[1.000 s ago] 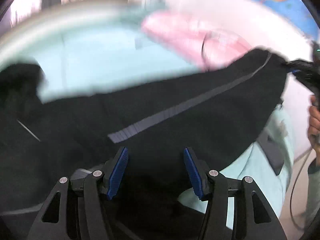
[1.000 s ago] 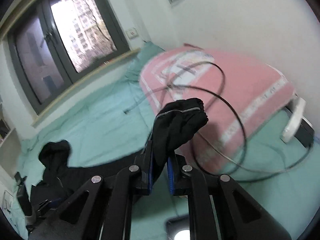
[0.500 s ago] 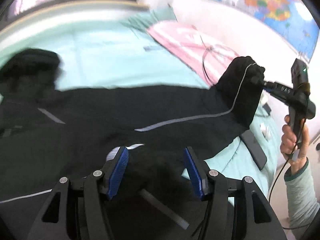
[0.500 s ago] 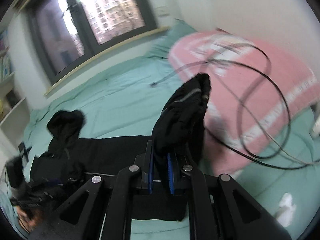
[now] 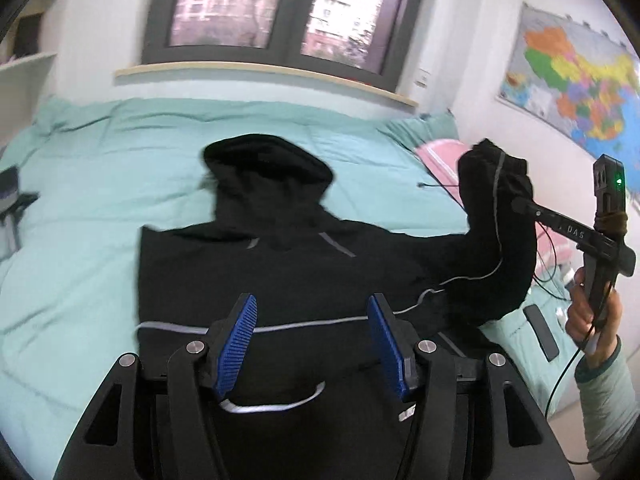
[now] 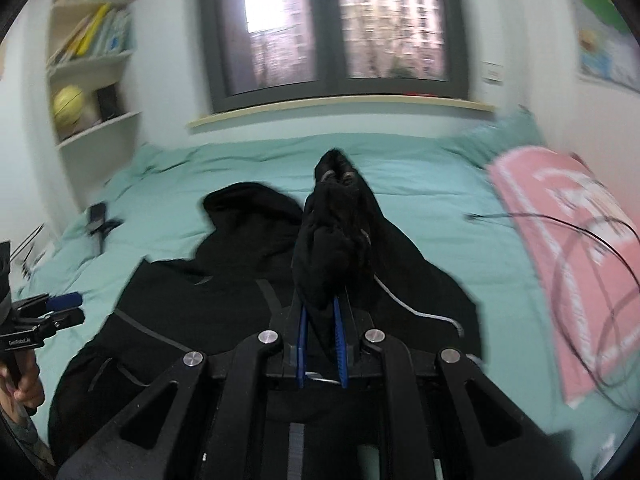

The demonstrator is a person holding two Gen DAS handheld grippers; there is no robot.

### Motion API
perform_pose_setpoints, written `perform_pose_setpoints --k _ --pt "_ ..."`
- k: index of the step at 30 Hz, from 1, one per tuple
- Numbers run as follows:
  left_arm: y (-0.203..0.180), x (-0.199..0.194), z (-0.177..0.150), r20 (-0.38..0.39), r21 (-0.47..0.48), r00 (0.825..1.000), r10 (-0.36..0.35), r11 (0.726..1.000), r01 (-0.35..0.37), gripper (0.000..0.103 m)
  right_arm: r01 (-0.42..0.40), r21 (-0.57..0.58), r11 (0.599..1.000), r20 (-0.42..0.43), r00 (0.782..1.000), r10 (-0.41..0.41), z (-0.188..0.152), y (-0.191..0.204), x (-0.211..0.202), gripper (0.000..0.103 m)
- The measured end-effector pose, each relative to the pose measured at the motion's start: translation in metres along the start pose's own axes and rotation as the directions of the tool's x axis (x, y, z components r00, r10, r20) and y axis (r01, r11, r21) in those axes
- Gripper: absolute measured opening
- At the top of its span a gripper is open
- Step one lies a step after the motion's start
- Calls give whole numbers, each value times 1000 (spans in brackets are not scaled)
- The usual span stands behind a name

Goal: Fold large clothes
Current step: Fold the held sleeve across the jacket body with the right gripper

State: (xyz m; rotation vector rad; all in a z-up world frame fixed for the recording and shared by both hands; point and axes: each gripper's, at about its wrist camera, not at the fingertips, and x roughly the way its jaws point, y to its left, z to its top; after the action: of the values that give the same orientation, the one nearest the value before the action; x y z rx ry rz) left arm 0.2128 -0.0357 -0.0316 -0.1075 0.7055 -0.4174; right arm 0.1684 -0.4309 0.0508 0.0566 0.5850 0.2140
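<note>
A black hooded jacket (image 5: 280, 264) lies spread on the teal bed cover (image 5: 100, 168), hood toward the far window (image 5: 276, 4). The left gripper (image 5: 312, 336) hovers over the jacket's near hem with jaws apart, holding nothing. The right gripper (image 6: 320, 344) is clamped on the bunched sleeve (image 6: 336, 236), raised above the jacket's right side. A pink pillow (image 6: 568, 240) with a black cable (image 6: 592, 264) lies at right.
</note>
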Motion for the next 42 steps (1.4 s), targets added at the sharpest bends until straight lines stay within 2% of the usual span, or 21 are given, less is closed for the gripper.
perform_pose_setpoints --k 5,10,13,16,17,18,20,23,26,29,31,35,36,37,38,40,42 --pt "35 -4 -28 -39 -57 999 14 998 -16 58 -83 -107 991 -40 996 79 -6 98 40 15" --pt "61 3 -46 -76 -79 997 2 997 -8 59 -194 -123 973 -165 971 173 -41 172 103 15" --pt "71 14 -52 -96 -110 995 -29 994 18 60 -241 -121 963 -255 945 204 -69 201 145 18" --pt "84 36 -53 -155 -162 985 -78 985 53 60 -256 -130 958 -346 917 198 -99 215 186 31" --pt "88 44 -54 -174 -181 979 -103 981 71 60 -262 -131 956 -375 906 197 -107 213 194 41" --pt "92 50 -53 -190 -199 974 -122 976 84 60 -270 -134 953 -396 896 198 -113 215 200 43" --pt "98 62 -51 -213 -235 964 -158 966 107 60 -285 -139 948 -385 898 214 -116 214 197 46" --pt "101 80 -45 -224 -296 949 -221 943 149 61 -329 -87 940 -347 895 281 -105 199 172 53" --pt "101 99 -39 -222 -354 933 -285 915 195 66 -336 -58 940 -285 908 307 -90 175 140 65" --pt "93 125 -31 -232 -385 925 -301 902 197 66 -266 -48 963 -207 946 251 -79 140 108 67" --pt "88 141 -28 -243 -391 922 -302 900 192 66 -212 -14 977 -181 962 206 -75 108 92 67" --pt "75 171 -22 -245 -378 932 -266 912 160 66 -91 44 995 -156 983 97 -70 50 70 67" --pt "71 179 -22 -252 -369 934 -255 917 150 63 -66 53 996 -156 985 73 -70 38 66 67" --pt "67 185 -20 -257 -355 938 -231 926 131 34 -36 71 997 -164 985 47 -72 24 65 67" --pt "61 190 -19 -268 -324 944 -192 941 99 24 -23 84 996 -173 984 37 -71 15 65 67" --pt "59 184 -12 -236 -304 957 -169 948 93 23 15 96 995 -192 981 4 -74 -1 69 67" --pt "65 162 -2 -162 -298 972 -167 948 113 22 53 82 995 -211 977 -35 -74 -8 74 67"
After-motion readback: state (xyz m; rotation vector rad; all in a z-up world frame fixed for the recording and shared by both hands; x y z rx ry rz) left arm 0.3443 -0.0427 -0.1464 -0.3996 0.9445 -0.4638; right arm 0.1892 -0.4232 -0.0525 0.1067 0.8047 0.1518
